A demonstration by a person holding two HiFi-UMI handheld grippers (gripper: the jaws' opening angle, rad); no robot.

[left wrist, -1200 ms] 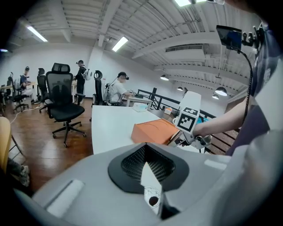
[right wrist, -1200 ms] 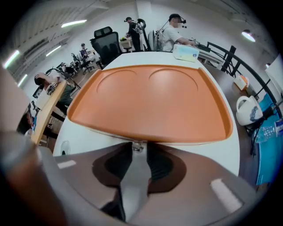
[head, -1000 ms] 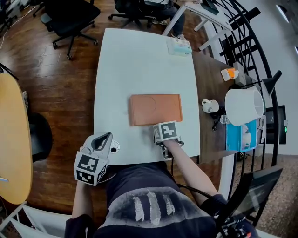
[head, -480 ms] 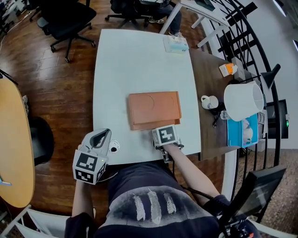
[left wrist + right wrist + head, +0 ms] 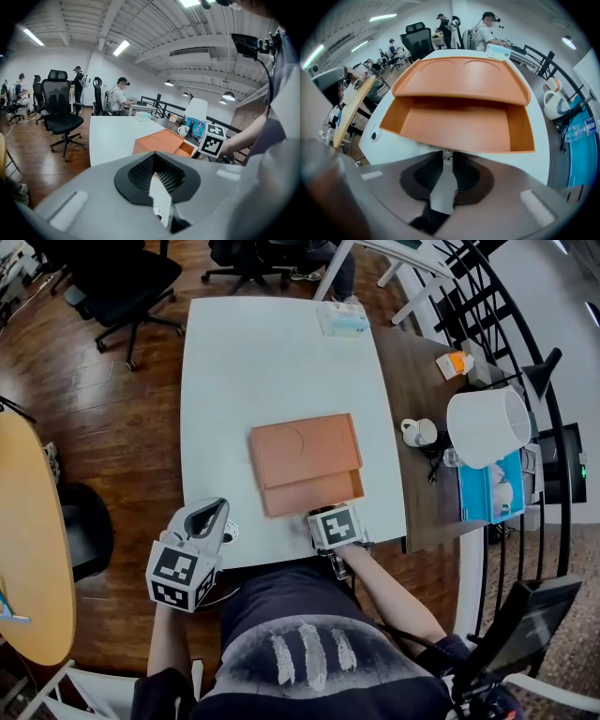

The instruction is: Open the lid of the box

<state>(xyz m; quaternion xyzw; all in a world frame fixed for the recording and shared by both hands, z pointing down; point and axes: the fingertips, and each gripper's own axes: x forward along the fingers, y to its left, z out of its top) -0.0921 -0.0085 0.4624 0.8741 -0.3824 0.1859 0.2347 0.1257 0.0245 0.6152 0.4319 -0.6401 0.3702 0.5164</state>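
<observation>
Black-and-white marker cubes top both tongs, which sit nearer than the box point(image 5: 305, 463). The right tongs point(image 5: 325, 514) are straight in front of it, tips against its near wall. They are squeezed narrow on what looks like a small tab point(image 5: 447, 153) there, likely because a pull at that wall draws the tray point(image 5: 459, 125) out from under the lid point(image 5: 461, 77). The left tongs point(image 5: 216, 510) hang left of the box and well apart from it, pressed together with nothing in them, so I judge they are only waiting.

The box lies flat on the white table point(image 5: 272, 352), half open: bare tray on its near side, lid over its far part. Right of the box stand a mug point(image 5: 417, 432) and a lamp shade point(image 5: 487, 451). Well beyond it lies a tissue pack point(image 5: 342, 320).

Only the right gripper view shows the pinch and the empty tray floor. The left gripper view shows the box from its side, with people at desks far behind it, whom the head view barely catches.
</observation>
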